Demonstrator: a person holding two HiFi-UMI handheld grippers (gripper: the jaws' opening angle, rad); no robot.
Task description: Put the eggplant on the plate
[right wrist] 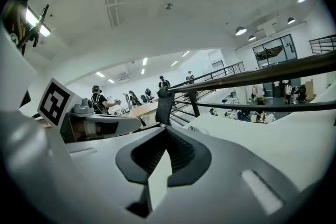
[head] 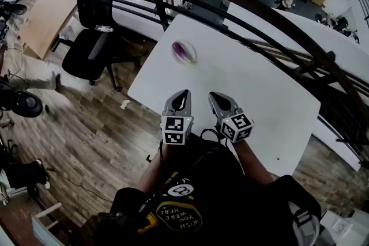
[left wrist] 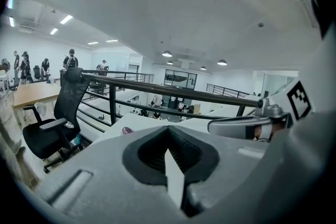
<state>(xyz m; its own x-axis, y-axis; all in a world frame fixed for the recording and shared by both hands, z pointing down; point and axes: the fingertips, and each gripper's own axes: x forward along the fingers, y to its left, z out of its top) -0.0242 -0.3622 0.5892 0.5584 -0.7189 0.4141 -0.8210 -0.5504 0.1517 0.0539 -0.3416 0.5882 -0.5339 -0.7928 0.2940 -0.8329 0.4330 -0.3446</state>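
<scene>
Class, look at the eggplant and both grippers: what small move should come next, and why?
Probably just bring both grippers to rest. The eggplant appears to lie on the plate already, far across the white table, while the left gripper and right gripper are close to the person, apart from it, jaws together and empty.

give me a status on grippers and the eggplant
Left gripper and right gripper shut, empty, close to the body. Eggplant on what looks like the plate, far side of table. Nothing in the way.
</scene>
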